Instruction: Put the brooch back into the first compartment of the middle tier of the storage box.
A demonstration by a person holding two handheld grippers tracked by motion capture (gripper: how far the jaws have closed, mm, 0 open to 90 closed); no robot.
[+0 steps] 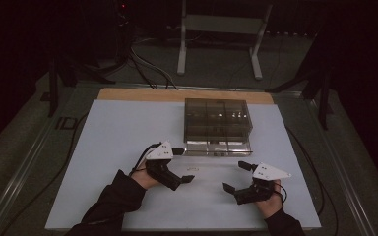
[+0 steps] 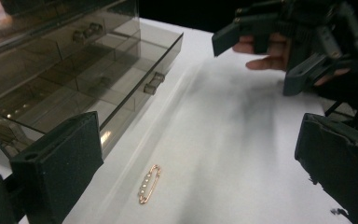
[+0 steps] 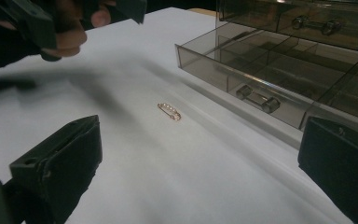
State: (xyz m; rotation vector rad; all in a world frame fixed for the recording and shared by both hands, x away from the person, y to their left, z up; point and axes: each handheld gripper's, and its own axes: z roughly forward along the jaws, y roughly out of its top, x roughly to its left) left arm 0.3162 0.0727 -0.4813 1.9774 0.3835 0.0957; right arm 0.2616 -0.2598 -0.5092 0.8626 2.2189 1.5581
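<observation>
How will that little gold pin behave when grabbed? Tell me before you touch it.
The gold pin lies flat on the white table, thin and small, so it is probably light and hard to get under. Its wire looks stiff, yet likely to slide if nudged. It seems unlikely to roll, being flat with a row of beads.

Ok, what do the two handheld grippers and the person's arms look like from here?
Both the left gripper and the right gripper have black bodies, blocky black jaws and a pale grey three-cornered plate on top with small dark marks. A thin black cable loops from the left one. The person wears dark long sleeves.
</observation>
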